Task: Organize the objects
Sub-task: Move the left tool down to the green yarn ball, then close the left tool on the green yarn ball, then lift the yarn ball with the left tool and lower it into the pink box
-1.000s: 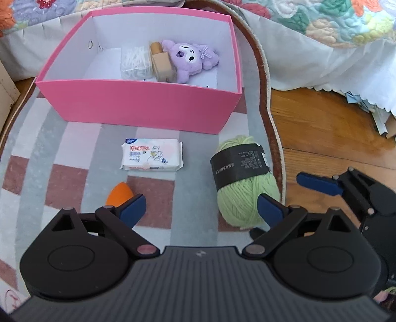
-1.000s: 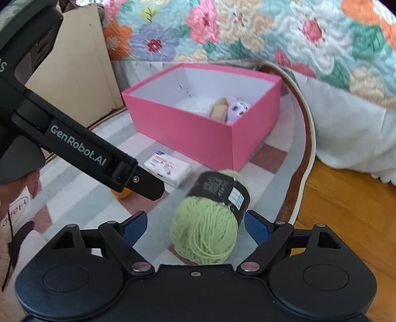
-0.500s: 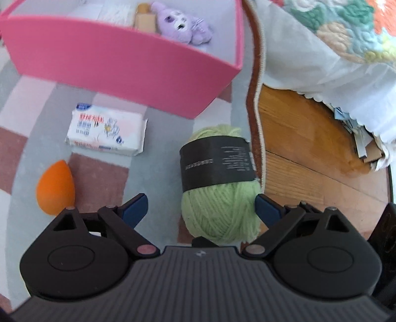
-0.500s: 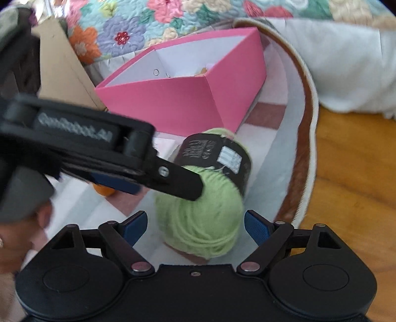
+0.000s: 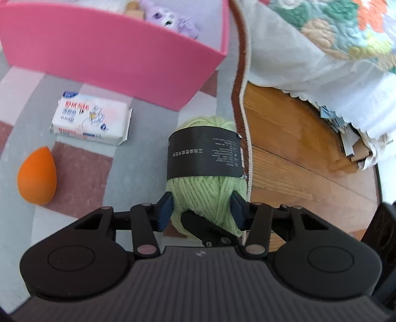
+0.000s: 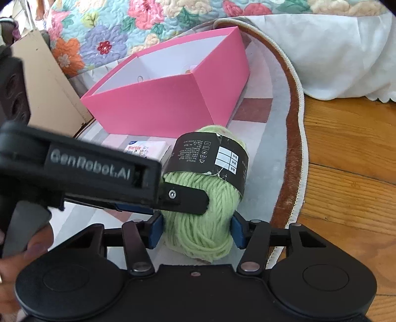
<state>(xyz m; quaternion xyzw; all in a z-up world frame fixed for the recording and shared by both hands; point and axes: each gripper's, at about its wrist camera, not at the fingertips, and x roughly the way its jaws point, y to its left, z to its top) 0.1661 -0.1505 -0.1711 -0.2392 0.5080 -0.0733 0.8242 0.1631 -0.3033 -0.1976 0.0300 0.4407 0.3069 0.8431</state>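
- The left claw point(image 5: 201, 209) is closing on the near end of the green yarn ball point(image 5: 206, 158); its blue pads already sit against the wool on both sides.
- The right claw point(image 6: 196, 230) is closing too, with the same yarn ball point(image 6: 205, 198) between its pads, which press the strands below the black paper band.
- One black finger of the left claw crosses the top of the wool in the right wrist view, so both claws crowd one end.
- The yarn ball lies on the rug point(image 5: 138, 163) at its right edge, just beside the brown border and the wooden floor point(image 5: 297, 153).
- The pink box point(image 5: 111, 44), holding a purple plush toy point(image 5: 170, 17), stands near, toward the rug's far edge.
- A tissue pack point(image 5: 91, 120) and an orange makeup sponge point(image 5: 37, 175) wait further left on the rug.
- Step in hand, as I judge it: securing the yarn. The next move calls for a level lift by both claws over the box wall, without squeezing the wool out.
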